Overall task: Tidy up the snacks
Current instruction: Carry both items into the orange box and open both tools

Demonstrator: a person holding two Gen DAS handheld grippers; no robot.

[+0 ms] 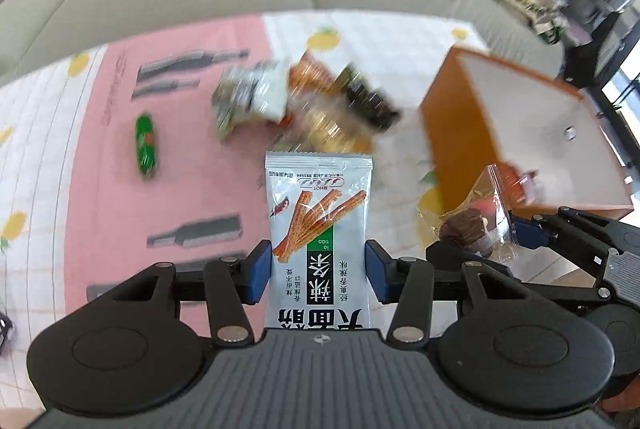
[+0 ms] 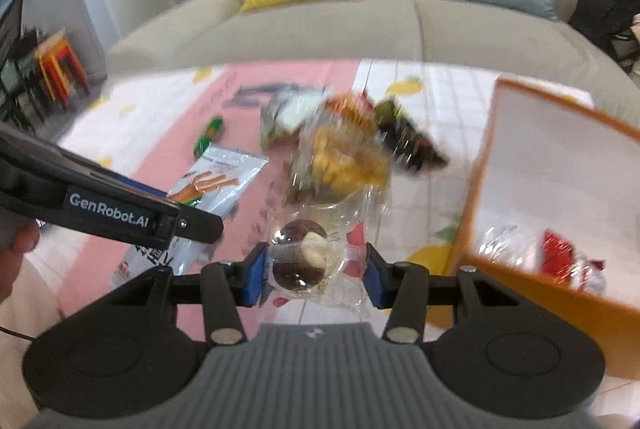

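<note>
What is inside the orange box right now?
In the orange box, a clear crinkly wrapper and a red-and-silver packet lie at the bottom. The near wall hides the rest of the floor.

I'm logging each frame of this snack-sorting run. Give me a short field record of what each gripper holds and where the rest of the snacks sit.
left gripper: shut on the white spicy-stick packet
right gripper: shut on the clear-wrapped chocolate snack
orange box: to the right, open, already holds a few wrapped snacks
loose pile of snacks: on the tablecloth, left of the box, blurred
green candy: lying alone, left of the pile
background: beige sofa
</note>
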